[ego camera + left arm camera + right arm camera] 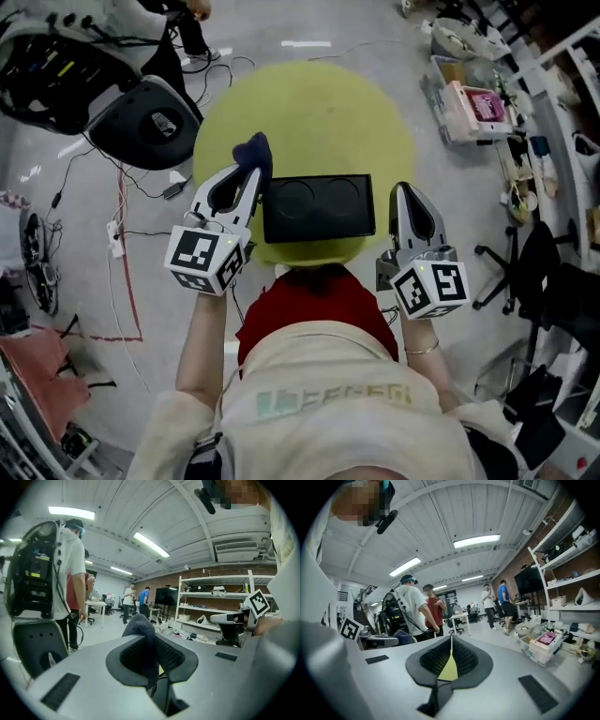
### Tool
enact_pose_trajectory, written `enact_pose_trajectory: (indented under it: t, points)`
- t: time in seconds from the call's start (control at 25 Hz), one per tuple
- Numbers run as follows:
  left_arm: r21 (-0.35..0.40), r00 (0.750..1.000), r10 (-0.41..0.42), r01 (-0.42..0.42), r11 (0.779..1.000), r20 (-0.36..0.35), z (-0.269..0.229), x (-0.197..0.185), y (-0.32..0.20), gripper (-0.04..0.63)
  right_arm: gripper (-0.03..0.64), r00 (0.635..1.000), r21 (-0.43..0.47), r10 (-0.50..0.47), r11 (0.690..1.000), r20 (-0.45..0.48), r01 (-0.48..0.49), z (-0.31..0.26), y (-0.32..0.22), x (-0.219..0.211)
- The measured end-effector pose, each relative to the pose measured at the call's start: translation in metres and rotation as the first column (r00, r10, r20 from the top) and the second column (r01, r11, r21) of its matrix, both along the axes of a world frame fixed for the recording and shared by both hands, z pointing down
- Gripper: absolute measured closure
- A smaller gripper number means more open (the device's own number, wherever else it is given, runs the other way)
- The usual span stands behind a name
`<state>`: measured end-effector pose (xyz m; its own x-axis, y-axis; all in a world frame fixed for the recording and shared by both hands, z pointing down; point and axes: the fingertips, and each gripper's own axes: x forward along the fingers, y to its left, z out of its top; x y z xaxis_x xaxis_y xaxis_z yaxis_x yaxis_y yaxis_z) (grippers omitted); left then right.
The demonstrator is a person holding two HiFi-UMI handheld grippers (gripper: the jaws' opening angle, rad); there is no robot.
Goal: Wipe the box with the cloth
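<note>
Between the left tongs, pinching what looks like a soft, floppy cloth by its bunched end, and the right tongs, pressed together empty, sits the stiff-looking box on the yellow surface.

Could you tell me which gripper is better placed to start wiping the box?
Left: the left gripper is shut on the cloth beside the box; the right gripper is shut and empty.
</note>
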<state>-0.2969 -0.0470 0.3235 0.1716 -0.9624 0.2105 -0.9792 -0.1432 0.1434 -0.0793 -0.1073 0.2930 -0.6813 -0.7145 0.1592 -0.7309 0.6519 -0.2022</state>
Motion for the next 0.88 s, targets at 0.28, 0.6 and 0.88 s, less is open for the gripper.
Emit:
enact_pose_trajectory:
  t: [0.28,0.6,0.88]
  points:
    - [-0.054,0.975,0.22,-0.218,0.974,0.027,0.012,0.059,-0.077,0.535,0.578,0.983,-0.058,0.174,0.983,-0.05,-0.177,0.022,-0.02,0.069]
    - [-0.156,0.93,0.367,-0.359,0.92,0.026,0.043,0.129,-0.136,0.535,0.578,0.971,-0.139,0.224,0.962,-0.08,-0.233,0.054,-0.04,0.108]
    - [-0.258,0.88,0.474,-0.454,0.853,0.019,0.077,0.182,-0.173,0.535,0.578,0.976,-0.22,0.195,0.952,-0.102,-0.213,0.084,-0.051,0.124]
